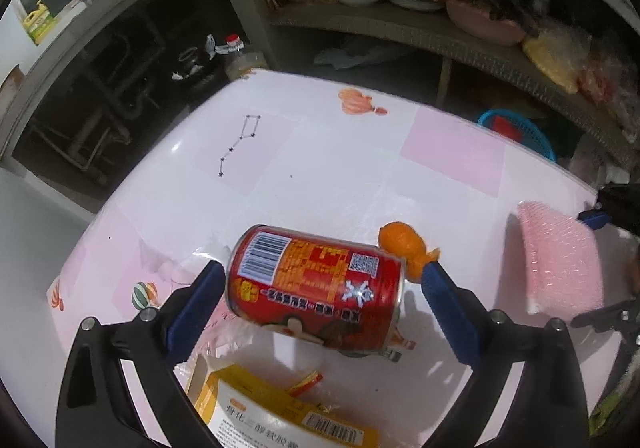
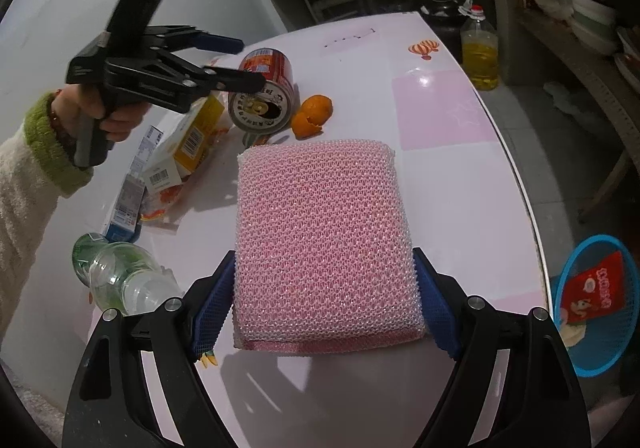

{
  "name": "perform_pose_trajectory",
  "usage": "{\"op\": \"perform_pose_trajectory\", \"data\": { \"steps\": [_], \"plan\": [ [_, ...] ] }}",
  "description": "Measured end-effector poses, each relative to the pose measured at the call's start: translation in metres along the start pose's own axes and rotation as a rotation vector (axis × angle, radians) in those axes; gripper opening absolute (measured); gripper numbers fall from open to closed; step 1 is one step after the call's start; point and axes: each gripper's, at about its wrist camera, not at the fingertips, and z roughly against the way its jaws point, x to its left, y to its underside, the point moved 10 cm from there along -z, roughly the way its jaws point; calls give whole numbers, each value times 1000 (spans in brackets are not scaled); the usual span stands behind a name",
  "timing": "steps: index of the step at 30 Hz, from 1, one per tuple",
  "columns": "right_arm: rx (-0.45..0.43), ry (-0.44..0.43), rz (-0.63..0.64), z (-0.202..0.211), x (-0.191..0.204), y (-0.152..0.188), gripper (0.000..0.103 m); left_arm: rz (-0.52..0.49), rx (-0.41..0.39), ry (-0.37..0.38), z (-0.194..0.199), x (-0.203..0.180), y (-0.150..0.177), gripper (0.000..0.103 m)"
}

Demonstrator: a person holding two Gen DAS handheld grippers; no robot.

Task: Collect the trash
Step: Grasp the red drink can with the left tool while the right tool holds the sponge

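Kitchen setting, pink-and-white table (image 2: pixel 440 184) with balloon prints; its curved right edge falls away to grey floor.

Can (image 1: pixel 316 288): red, on its side at mid-table, opened top toward the right wrist camera. Barcode, QR code and rows of small Chinese print on the label, too small to read. Left gripper (image 1: pixel 324 284): jaws spread wide to either side of the can, a gap showing at each pad, not pressing.

Peel (image 2: pixel 312 116): orange, just beside the can's base end.

Boxes (image 2: pixel 188 144): yellow and white cartons with barcodes, left of the can, among torn wrappers. Bottle (image 2: pixel 124 280): clear, green label, lying near the left edge.

Sponge (image 2: pixel 326 244): pink mesh, pinched at both sides by the right gripper (image 2: pixel 324 308).

Open room: bare tabletop beyond the can and right of the sponge.

Basket (image 2: pixel 600 300): blue, on the floor off the right edge, holding a red packet with white lettering, unreadable. Oil jug (image 2: pixel 479 52): yellow, at the far corner.
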Motion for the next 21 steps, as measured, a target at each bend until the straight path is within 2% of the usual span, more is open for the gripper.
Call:
{"op": "perform_pose_trajectory", "data": {
  "steps": [8, 11, 14, 16, 18, 21],
  "plan": [
    [-9, -19, -15, 1, -1, 0, 78, -60, 35, -66, -9, -7, 0, 95],
    [-9, -18, -17, 2, -1, -1, 78, -68, 37, -94, -6, -5, -1, 86],
    [-10, -20, -22, 2, 0, -1, 78, -44, 37, -85, -3, -1, -2, 82],
    [-11, -21, -26, 3, 0, 0, 78, -41, 25, -78, 1, -1, -3, 75],
    [-11, -23, -31, 3, -1, 0, 78, -31, 18, -65, 5, 0, -5, 67],
    [-10, -25, -38, 3, -1, -1, 78, 28, 2, -19, 10, 6, -9, 61]
  ]
}}
